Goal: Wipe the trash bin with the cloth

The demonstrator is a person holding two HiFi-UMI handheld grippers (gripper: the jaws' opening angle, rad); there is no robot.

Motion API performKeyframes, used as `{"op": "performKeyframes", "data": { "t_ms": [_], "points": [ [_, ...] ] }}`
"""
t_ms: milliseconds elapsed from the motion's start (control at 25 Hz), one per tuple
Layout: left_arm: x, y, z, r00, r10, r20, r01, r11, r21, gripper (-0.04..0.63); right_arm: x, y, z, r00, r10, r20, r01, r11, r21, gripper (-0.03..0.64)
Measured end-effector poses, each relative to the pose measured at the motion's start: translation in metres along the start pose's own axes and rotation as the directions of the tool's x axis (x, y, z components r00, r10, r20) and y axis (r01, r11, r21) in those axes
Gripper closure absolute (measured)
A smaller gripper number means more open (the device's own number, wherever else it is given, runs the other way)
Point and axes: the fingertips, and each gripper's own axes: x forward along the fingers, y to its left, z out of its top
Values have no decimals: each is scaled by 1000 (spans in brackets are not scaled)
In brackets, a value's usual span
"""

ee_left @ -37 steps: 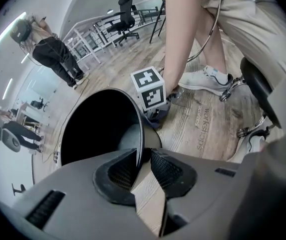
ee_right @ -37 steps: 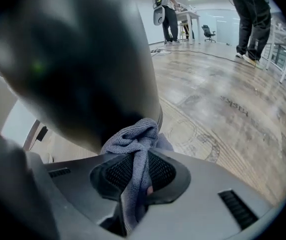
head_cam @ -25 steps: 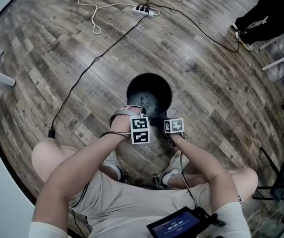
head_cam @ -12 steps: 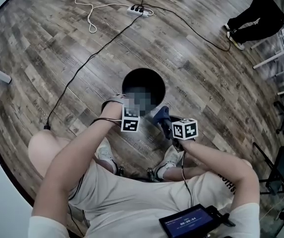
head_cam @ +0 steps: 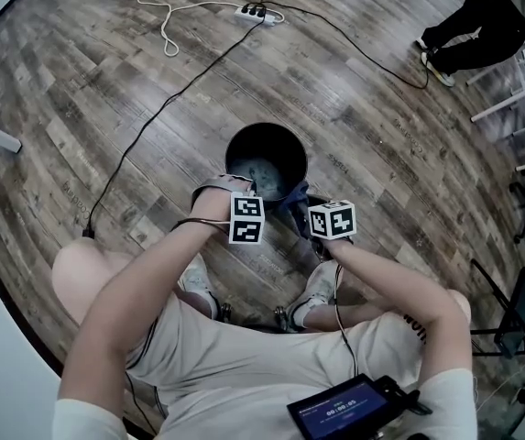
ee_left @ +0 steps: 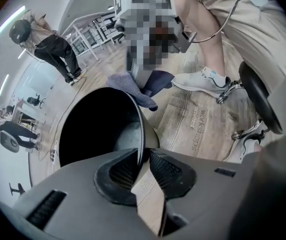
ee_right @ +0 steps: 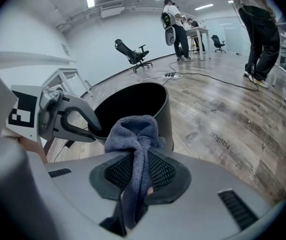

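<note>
Although the head view hides both grips, each gripper view supplies its own.
Trash bin [head_cam: 244,145]: black, upright on plank floor [head_cam: 381,154].
Left tongs [ee_left: 143,156]: closing, nearly together, with the thin bin rim between the pads.
Right tongs [ee_right: 140,159]: clamped on the grey-blue cloth [ee_right: 133,131], which is bunched at the bin's rim.

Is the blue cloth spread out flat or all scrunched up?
Scrunched up. The cloth is bunched into a lump, pinched between the right gripper's jaws, close by the trash bin.
</note>
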Motion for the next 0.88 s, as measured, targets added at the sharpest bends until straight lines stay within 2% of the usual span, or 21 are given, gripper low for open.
{"op": "performKeyframes", "data": {
  "t_ms": [80, 400, 520, 640, 800, 880],
  "points": [
    [1, -1, 1, 1000, 1, -1, -1, 1000, 5, 509, 11, -4, -4, 1000, -17, -7, 17, 1000, -20, 552],
    [0, -1, 1, 1000, 7, 9, -7, 1000, 1, 509, 62, -23, -40, 998, -20, -62, 23, 999, 46, 552],
    [0, 0, 2, 1000, 9, 16, -9, 1000, -13, 509, 83, -37, -54, 996, -34, -79, 45, 989, 140, 552],
    [0, 1, 2, 1000, 8, 28, -7, 999, -35, 508, 105, -47, -72, 995, -33, -92, 59, 954, 293, 552],
    [0, 1, 2, 999, 13, 33, -11, 999, -42, 508, 135, -57, -98, 991, -57, -121, 96, 934, 343, 552],
    [0, 2, 3, 999, 17, 35, -16, 999, -48, 507, 148, -66, -109, 989, -74, -129, 123, 897, 425, 552]
  ]
}}
